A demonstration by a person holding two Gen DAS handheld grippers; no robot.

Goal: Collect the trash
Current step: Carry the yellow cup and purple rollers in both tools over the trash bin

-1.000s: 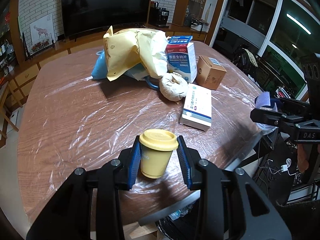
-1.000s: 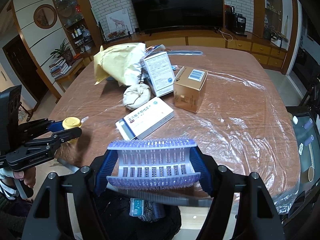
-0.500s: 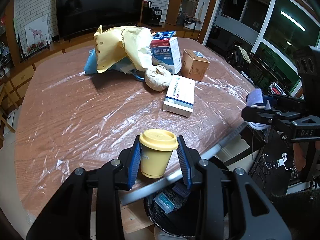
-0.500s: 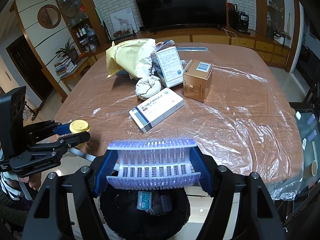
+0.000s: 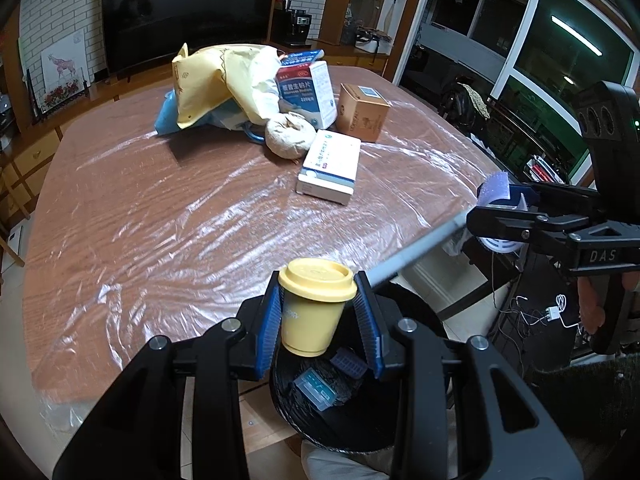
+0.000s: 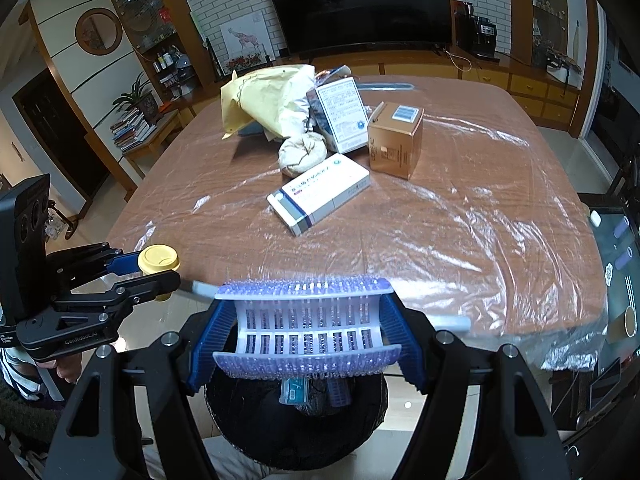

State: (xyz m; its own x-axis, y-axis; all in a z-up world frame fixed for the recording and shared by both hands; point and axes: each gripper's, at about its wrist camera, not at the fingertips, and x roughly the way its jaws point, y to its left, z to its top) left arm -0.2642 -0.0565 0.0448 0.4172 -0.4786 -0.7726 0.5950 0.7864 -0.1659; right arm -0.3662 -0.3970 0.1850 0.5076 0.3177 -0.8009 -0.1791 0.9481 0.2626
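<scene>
My left gripper (image 5: pixel 317 320) is shut on a yellow lidded cup (image 5: pixel 312 312) and holds it upright above the black trash bin (image 5: pixel 356 412) just off the table's near edge. My right gripper (image 6: pixel 306 338) is shut on a purple hair roller (image 6: pixel 306 328), held sideways over the same bin (image 6: pixel 296 420). The bin holds a small blue box (image 5: pixel 314 388) and another purple roller (image 5: pixel 349 362). The left gripper with the cup (image 6: pixel 158 258) shows at the left in the right wrist view. The right gripper (image 5: pixel 500 208) shows at the right in the left wrist view.
On the plastic-covered wooden table (image 5: pixel 160 208) lie a flat white medicine box (image 5: pixel 330 166), a crumpled paper ball (image 5: pixel 290 136), a brown carton (image 5: pixel 362 112), an upright blue-white box (image 5: pixel 306 92) and a yellow padded envelope (image 5: pixel 216 80).
Both grippers have drawn back from the table with their loads. They now hang past its near edge, over the bin. The items on the table have not moved.
</scene>
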